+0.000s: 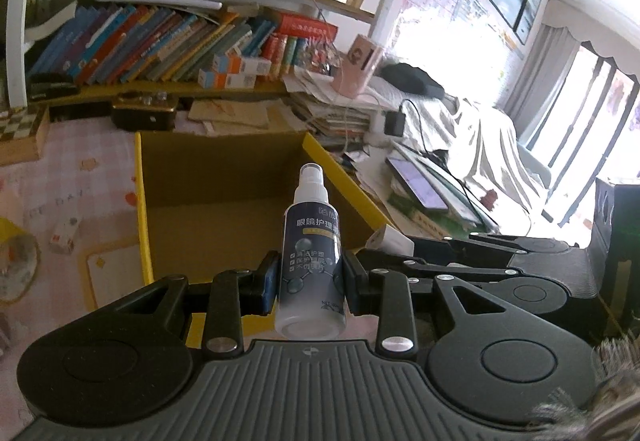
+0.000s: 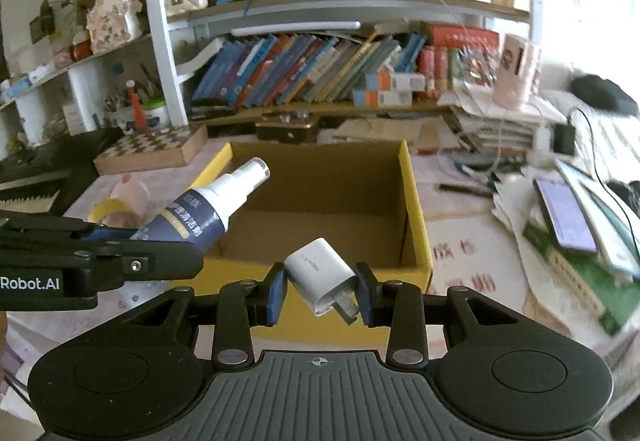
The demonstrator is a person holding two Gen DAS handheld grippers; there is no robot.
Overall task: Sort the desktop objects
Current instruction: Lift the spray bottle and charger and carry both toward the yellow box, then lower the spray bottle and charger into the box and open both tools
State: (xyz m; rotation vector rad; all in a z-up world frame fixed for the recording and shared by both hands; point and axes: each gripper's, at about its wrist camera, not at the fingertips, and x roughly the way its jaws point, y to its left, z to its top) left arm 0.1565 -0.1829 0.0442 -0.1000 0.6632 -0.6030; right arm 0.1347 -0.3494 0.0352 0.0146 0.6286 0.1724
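Left wrist view: my left claw (image 1: 309, 283) is clamping the spray bottle (image 1: 310, 253) around its middle, upright, hovering at the near edge of the yellow cardboard box (image 1: 224, 197). I'm thinking I should carry it further over the box before letting go.

Right wrist view: my right claw (image 2: 320, 291) is pinching the white charger plug (image 2: 322, 273), tilted, just short of the box's near wall. It looks loosely seated, so I'm going gently.
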